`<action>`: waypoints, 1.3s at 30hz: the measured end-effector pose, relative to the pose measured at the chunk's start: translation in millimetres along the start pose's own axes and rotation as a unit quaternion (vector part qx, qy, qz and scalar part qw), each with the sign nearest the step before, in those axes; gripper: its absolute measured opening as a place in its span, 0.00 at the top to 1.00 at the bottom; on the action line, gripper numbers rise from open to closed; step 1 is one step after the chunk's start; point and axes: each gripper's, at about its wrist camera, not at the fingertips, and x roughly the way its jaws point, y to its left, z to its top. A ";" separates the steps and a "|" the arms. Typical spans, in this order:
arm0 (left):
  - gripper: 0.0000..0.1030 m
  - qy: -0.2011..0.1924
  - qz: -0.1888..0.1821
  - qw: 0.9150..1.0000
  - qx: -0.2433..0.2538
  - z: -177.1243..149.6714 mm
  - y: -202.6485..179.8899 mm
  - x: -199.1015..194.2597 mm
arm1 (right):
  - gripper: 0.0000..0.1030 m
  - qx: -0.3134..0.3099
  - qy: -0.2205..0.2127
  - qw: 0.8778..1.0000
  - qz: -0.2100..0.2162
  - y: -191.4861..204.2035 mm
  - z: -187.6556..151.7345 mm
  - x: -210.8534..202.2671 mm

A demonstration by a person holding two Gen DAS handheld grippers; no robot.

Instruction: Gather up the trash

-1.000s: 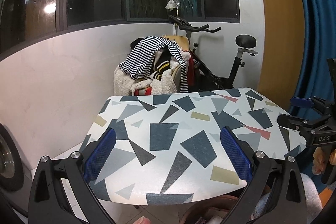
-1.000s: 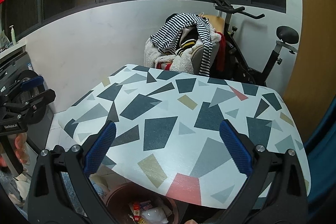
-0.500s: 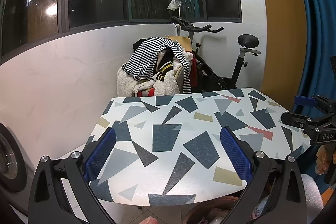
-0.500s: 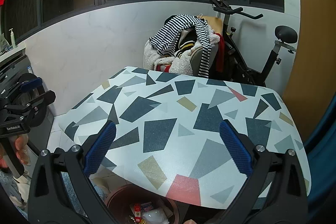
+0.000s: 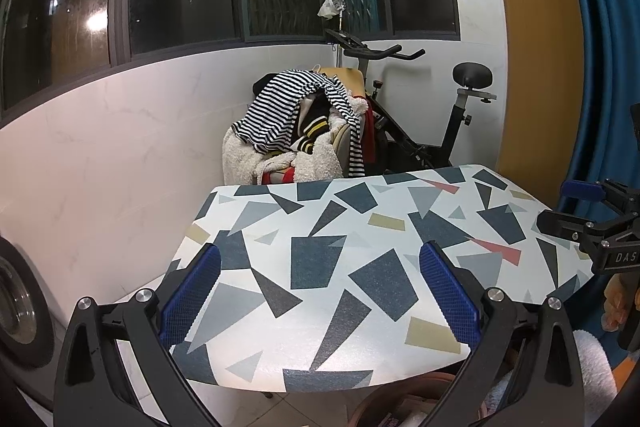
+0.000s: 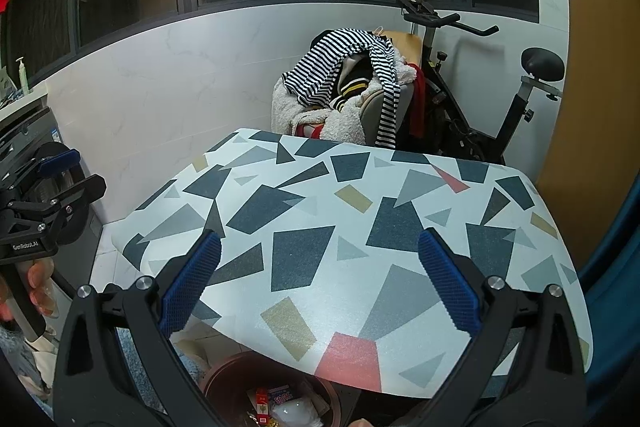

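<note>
Left gripper [image 5: 320,291]: jaws wide apart, empty, over the patterned table [image 5: 360,227]. Right gripper [image 6: 320,291]: likewise spread, empty. No trash shows on the tabletop; packets lie in the brown bin [image 6: 276,403], bottom centre, below the right gripper, the nearer one.

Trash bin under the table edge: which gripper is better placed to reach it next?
Right, probably. The right gripper hangs open above the bin; the left gripper, also open, sees only its rim.

Both wrist views over one shared patterned table [image 5: 320,267].
</note>
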 end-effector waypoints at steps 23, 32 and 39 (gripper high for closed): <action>0.06 0.000 0.000 1.000 0.009 2.4 -0.9 -0.3 | 0.06 0.002 -0.002 1.000 -0.003 -0.2 0.2 -3.1; 0.06 0.002 -0.001 1.000 0.012 2.3 -0.1 -0.2 | 0.06 0.000 -0.002 1.000 -0.005 -1.0 1.5 -3.3; 0.06 0.000 -0.002 1.000 0.016 1.9 0.3 -1.4 | 0.06 0.000 -0.002 1.000 -0.006 -2.2 2.3 -3.8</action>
